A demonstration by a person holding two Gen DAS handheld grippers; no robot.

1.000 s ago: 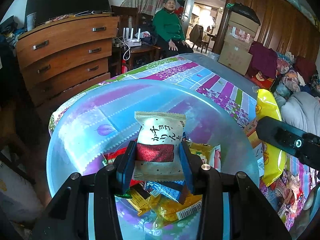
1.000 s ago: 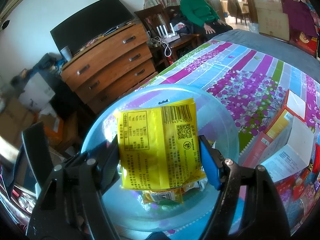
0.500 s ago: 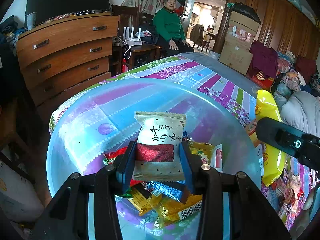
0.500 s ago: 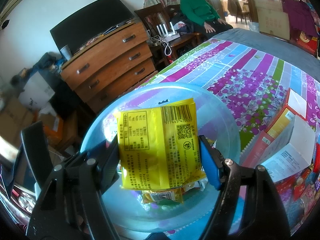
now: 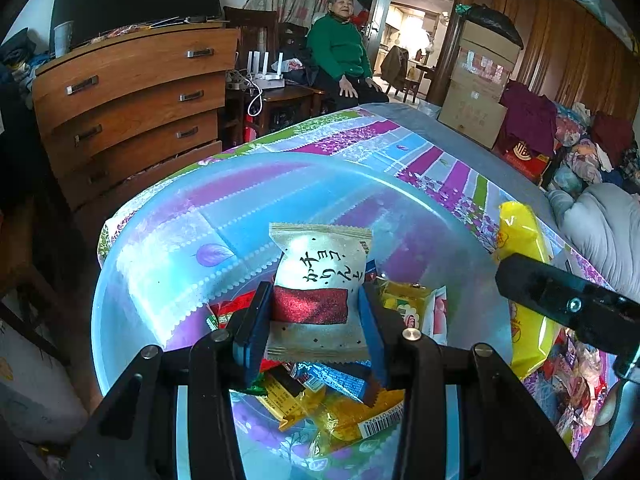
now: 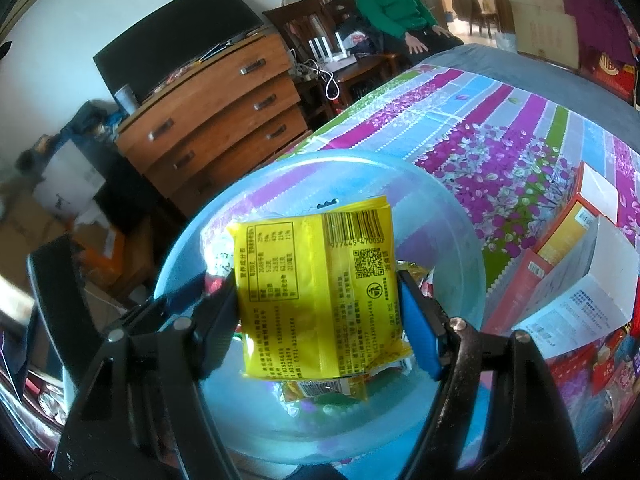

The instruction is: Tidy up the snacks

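The left gripper (image 5: 316, 320) is squeezing a white snack pack (image 5: 320, 276), and the right gripper (image 6: 318, 312) is squeezing a yellow snack pack (image 6: 320, 292). Both are hanging over the clear bowl (image 5: 160, 240), so the jaws should be opening slowly to drop them inside.

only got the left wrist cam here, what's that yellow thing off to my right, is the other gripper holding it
Observer: Yes. The right gripper is shut on a yellow snack packet, its printed back with a barcode facing that camera.
Operator: is it over the bowl yet
Observer: It hangs above the clear blue bowl, with a few wrapped snacks showing below its lower edge.
Operator: anything beside the bowl on that side
Observer: Some snack boxes stand on the flowered tablecloth, right of the bowl in the right wrist view.
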